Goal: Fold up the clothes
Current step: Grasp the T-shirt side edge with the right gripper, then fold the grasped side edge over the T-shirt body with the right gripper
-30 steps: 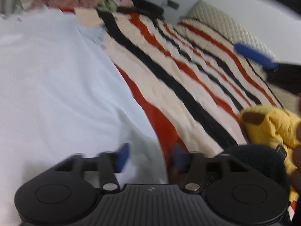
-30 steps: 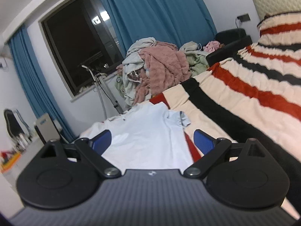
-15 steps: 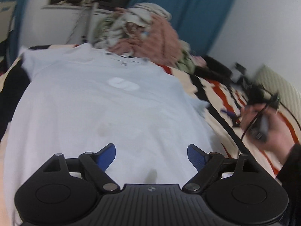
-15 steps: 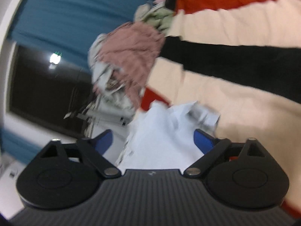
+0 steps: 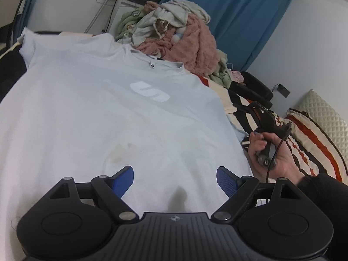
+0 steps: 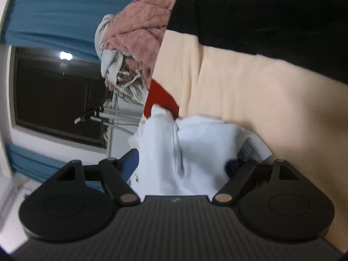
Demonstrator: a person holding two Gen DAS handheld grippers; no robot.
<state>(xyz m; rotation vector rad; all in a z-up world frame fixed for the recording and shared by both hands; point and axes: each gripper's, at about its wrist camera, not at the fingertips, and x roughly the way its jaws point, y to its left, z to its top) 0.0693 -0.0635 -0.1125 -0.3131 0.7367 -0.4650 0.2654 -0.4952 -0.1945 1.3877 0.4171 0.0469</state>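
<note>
Closing your right claw [image 6: 182, 163] around the sleeve [image 6: 202, 143], pinch its hem: the shirt [image 5: 108, 113] is limp. Left claw [image 5: 175, 179] gapes empty.

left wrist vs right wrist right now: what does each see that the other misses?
Left wrist only: the whole pale blue shirt spread flat with its white logo, the open left gripper over it, and the hand carrying the right gripper.
Right wrist only: the shirt's sleeve bunched between the right gripper's closing jaws, and the dark window.
Both: clothes pile, striped blanket, blue curtain.
</note>
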